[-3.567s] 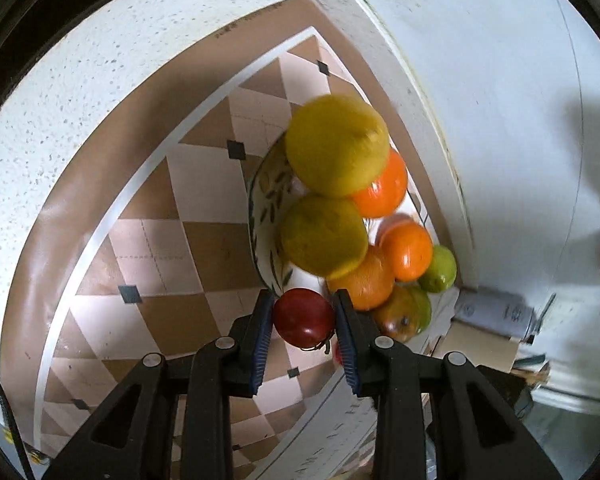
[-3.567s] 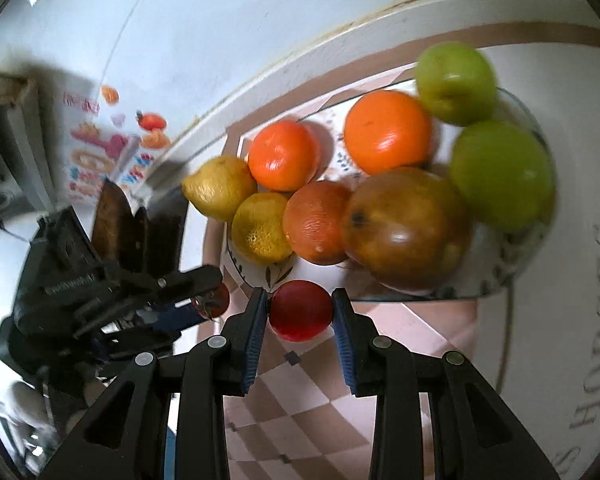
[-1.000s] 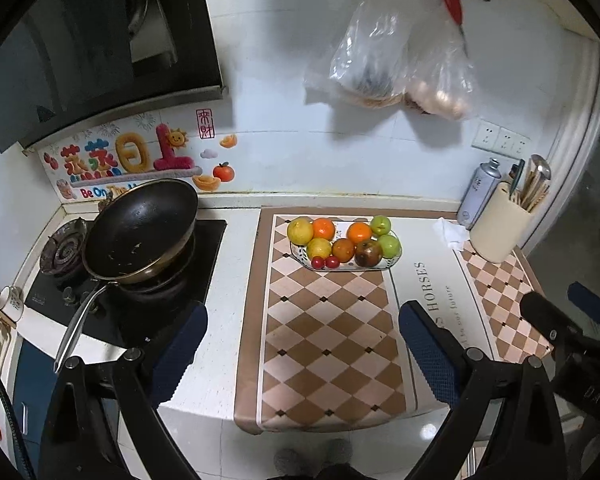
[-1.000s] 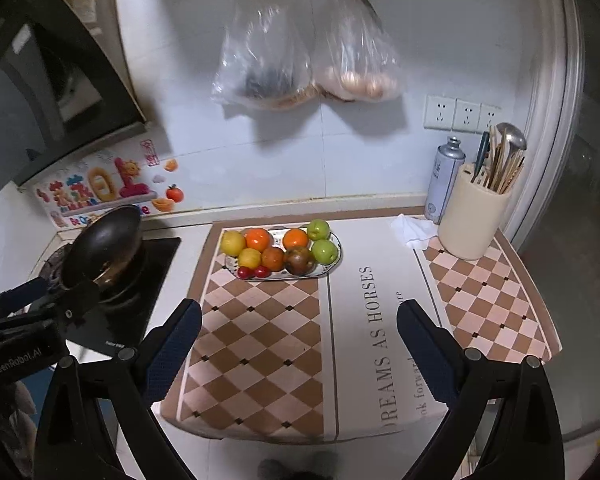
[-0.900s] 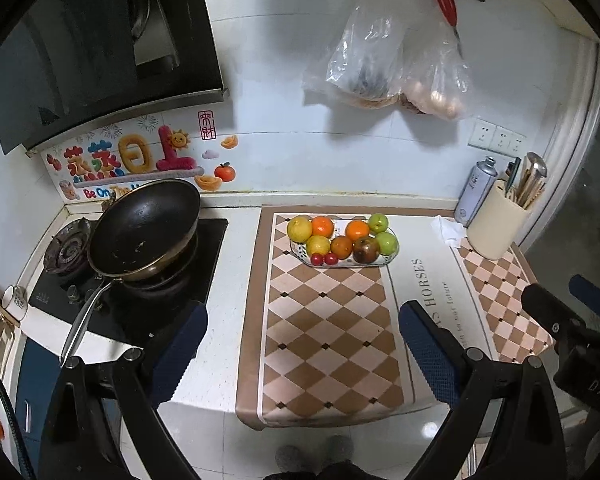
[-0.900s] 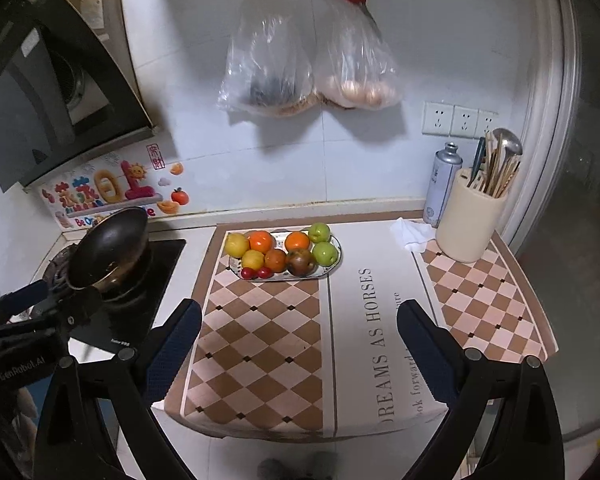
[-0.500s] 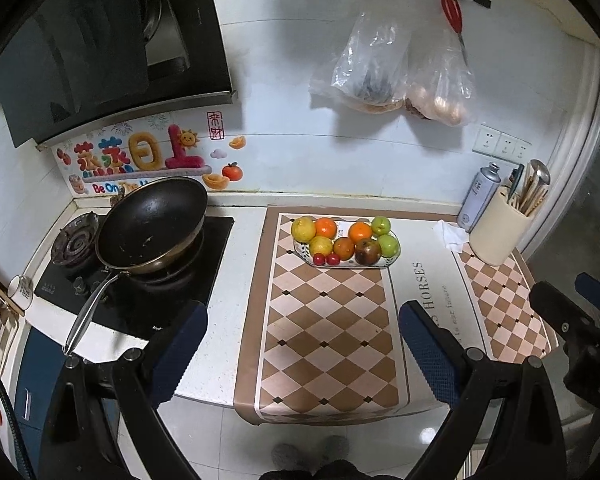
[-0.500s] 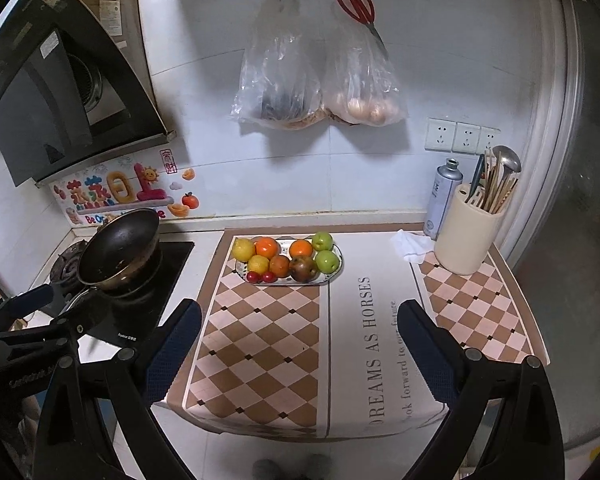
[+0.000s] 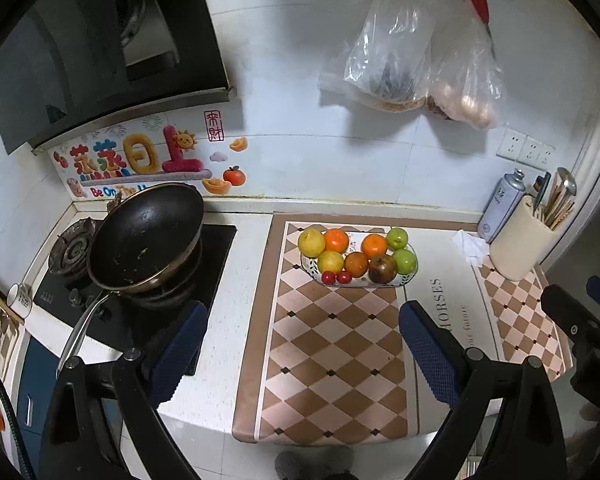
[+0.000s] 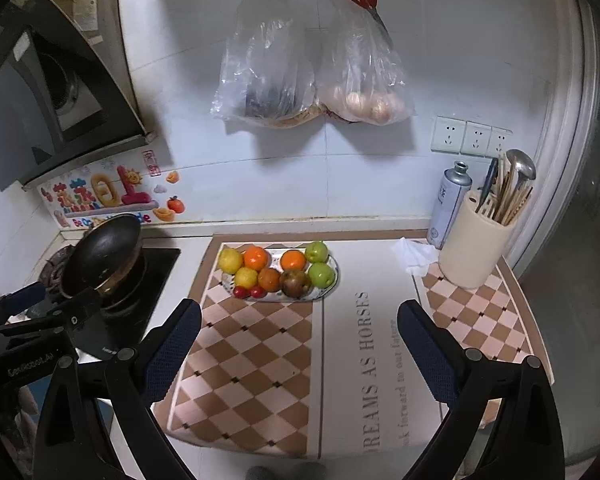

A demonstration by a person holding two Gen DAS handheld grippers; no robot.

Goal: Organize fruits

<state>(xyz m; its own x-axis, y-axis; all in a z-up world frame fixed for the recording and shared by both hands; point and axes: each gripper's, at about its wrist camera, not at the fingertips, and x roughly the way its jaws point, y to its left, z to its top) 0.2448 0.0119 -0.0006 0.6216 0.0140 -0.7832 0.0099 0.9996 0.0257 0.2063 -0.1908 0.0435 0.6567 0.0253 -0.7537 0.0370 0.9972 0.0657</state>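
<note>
An oval patterned plate (image 9: pixel 405 281) (image 10: pixel 332 285) sits at the far end of a checkered mat (image 9: pixel 332 344) (image 10: pixel 252 356). It holds lemons (image 9: pixel 311 242), oranges (image 9: pixel 374 246), green apples (image 9: pixel 405 261), a dark reddish fruit (image 9: pixel 381 269) and two small red tomatoes (image 9: pixel 336 277) (image 10: pixel 249 291) at its front left edge. My left gripper (image 9: pixel 304 352) is wide open and empty, held high and well back from the counter. My right gripper (image 10: pixel 300 352) is also wide open and empty, equally far back.
A black wok (image 9: pixel 148 236) sits on the stove at the left. A cream utensil holder (image 10: pixel 474 252), a spray can (image 10: pixel 448 204) and a crumpled tissue (image 10: pixel 414 254) stand at the right. Two plastic bags (image 10: pixel 312 76) hang on the wall.
3.6 s ago each gripper was shut on a small red tomato beside the plate. Both tomatoes now lie on the plate; both grippers are open, pulled far back, and still rising slightly.
</note>
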